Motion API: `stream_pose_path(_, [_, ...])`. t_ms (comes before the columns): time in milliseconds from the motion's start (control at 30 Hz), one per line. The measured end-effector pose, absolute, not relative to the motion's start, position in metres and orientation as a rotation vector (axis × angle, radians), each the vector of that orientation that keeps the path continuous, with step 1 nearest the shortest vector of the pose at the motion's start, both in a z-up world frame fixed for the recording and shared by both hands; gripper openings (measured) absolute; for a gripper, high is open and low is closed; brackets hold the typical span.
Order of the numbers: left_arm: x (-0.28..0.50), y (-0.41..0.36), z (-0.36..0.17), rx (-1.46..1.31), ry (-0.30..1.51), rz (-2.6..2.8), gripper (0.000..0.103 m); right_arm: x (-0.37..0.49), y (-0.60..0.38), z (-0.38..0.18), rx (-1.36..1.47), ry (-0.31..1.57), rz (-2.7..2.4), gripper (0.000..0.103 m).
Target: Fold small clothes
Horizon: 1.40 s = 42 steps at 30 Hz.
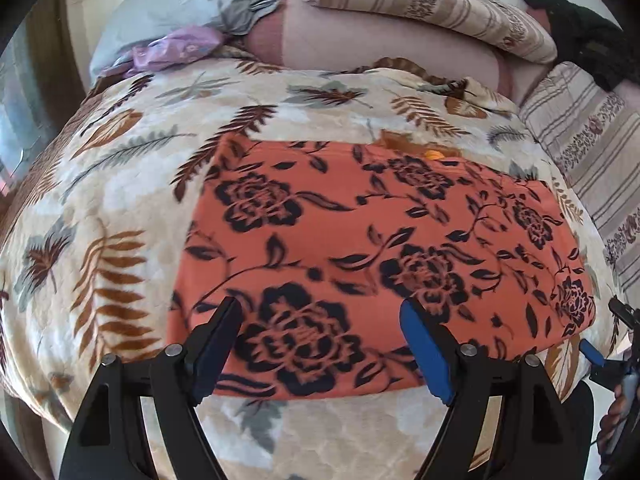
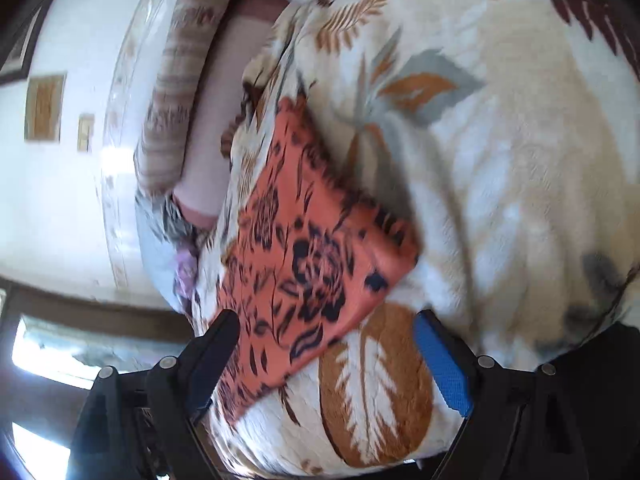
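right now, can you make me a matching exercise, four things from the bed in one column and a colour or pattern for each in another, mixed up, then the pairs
Things
1. flat folded garment
2. plush blanket covering the bed
3. long pillow at the head of the bed
4. crumpled small cloth beside the grey pillow

Looks
A. beige with brown stripes
B. lilac
C. orange with black roses
D. cream with brown and grey leaves

Pairs: 1-C, 2-D, 3-A, 4-B
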<state>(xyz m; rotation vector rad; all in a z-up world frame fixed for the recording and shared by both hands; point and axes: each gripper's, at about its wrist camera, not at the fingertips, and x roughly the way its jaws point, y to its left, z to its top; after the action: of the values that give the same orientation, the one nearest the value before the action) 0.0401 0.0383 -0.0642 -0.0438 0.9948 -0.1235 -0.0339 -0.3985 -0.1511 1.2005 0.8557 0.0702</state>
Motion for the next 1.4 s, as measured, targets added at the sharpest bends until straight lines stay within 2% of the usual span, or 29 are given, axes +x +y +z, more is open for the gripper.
stream_pose_path(200, [0.064, 0.012, -0.086, -0.069, 1.022, -0.155, 0.083, -0.007, -0.405, -0.15, 1.175, 0.856, 0.083, 0.089])
stream_pose_path(233, [0.07, 0.008, -0.103, -0.044, 1.085, -0.145, 0.083, -0.003, -0.404, -0.148, 1.134, 0.87, 0.068, 0.061])
stream_pose_path(267, [0.072, 0.004, -0.114, -0.01, 1.111, -0.135, 0.083, 0.004, -0.4, -0.148, 1.048, 0.922, 0.039, 0.01])
stream_pose_path(400, [0.064, -0.01, -0.098, 0.071, 1.073, -0.136, 0.083, -0.003, -0.4, -0.146, 0.955, 0.944, 0.008, 0.009])
stream_pose_path(433, [0.062, -0.01, -0.088, 0.045, 1.045, -0.158, 0.083, -0.006, -0.402, -0.146, 0.964, 0.933, 0.004, 0.01])
stream_pose_path(533, [0.053, -0.015, -0.063, 0.041, 0.918, -0.191, 0.085, -0.01, -0.406, -0.15, 1.032, 0.92, 0.041, 0.026])
stream_pose_path(600, [0.06, -0.024, -0.08, 0.096, 0.975, -0.207, 0.086, -0.013, -0.411, -0.142, 1.023, 0.908, 0.064, 0.045])
stream_pose_path(633, [0.068, -0.026, -0.1, 0.128, 1.067, -0.212, 0.086, -0.015, -0.414, -0.134, 1.012, 0.875, 0.057, 0.071])
stream_pose_path(667, [0.07, -0.026, -0.117, 0.14, 1.105, -0.211, 0.089, -0.018, -0.417, -0.126, 0.999, 0.839, 0.032, 0.084])
stream_pose_path(700, [0.065, -0.026, -0.116, 0.142, 1.029, -0.211, 0.092, -0.018, -0.422, -0.114, 0.979, 0.794, 0.004, 0.086])
stream_pose_path(767, [0.062, -0.03, -0.117, 0.164, 1.02, -0.195, 0.092, -0.003, -0.429, -0.099, 0.94, 0.762, 0.012, 0.086])
stream_pose_path(833, [0.064, -0.029, -0.118, 0.155, 1.025, -0.197, 0.092, 0.035, -0.435, -0.099, 0.923, 0.807, 0.062, 0.086])
stream_pose_path(1033, [0.063, -0.028, -0.12, 0.158, 1.026, -0.206, 0.092, 0.166, -0.435, -0.133, 0.86, 0.986, 0.122, 0.084])
stream_pose_path(1067, [0.064, -0.028, -0.121, 0.16, 1.026, -0.206, 0.093, 0.182, -0.431, -0.137, 0.819, 1.019, 0.145, 0.066])
stream_pose_path(1133, [0.061, -0.028, -0.119, 0.158, 1.024, -0.206, 0.093, 0.204, -0.431, -0.149, 0.747, 1.092, 0.048, 0.021])
stream_pose_path(1200, [0.06, -0.029, -0.119, 0.158, 1.021, -0.206, 0.093, 0.2, -0.448, -0.158, 0.955, 1.035, -0.01, 0.021])
stream_pose_path(1233, [0.06, -0.029, -0.119, 0.155, 1.02, -0.207, 0.093, 0.192, -0.452, -0.155, 1.011, 0.99, -0.047, 0.029])
stream_pose_path(1267, [0.061, -0.029, -0.12, 0.155, 1.018, -0.209, 0.093, 0.182, -0.451, -0.148, 1.005, 0.956, -0.089, 0.046])
stream_pose_path(1300, [0.06, -0.029, -0.12, 0.156, 1.016, -0.212, 0.093, 0.171, -0.448, -0.14, 0.981, 0.926, -0.114, 0.066])
stream_pose_path(1333, [0.06, -0.029, -0.12, 0.155, 1.013, -0.213, 0.093, 0.158, -0.445, -0.132, 0.972, 0.89, -0.122, 0.097])
stream_pose_path(1400, [0.06, -0.028, -0.121, 0.152, 1.009, -0.217, 0.094, 0.123, -0.436, -0.116, 0.984, 0.814, -0.096, 0.1])
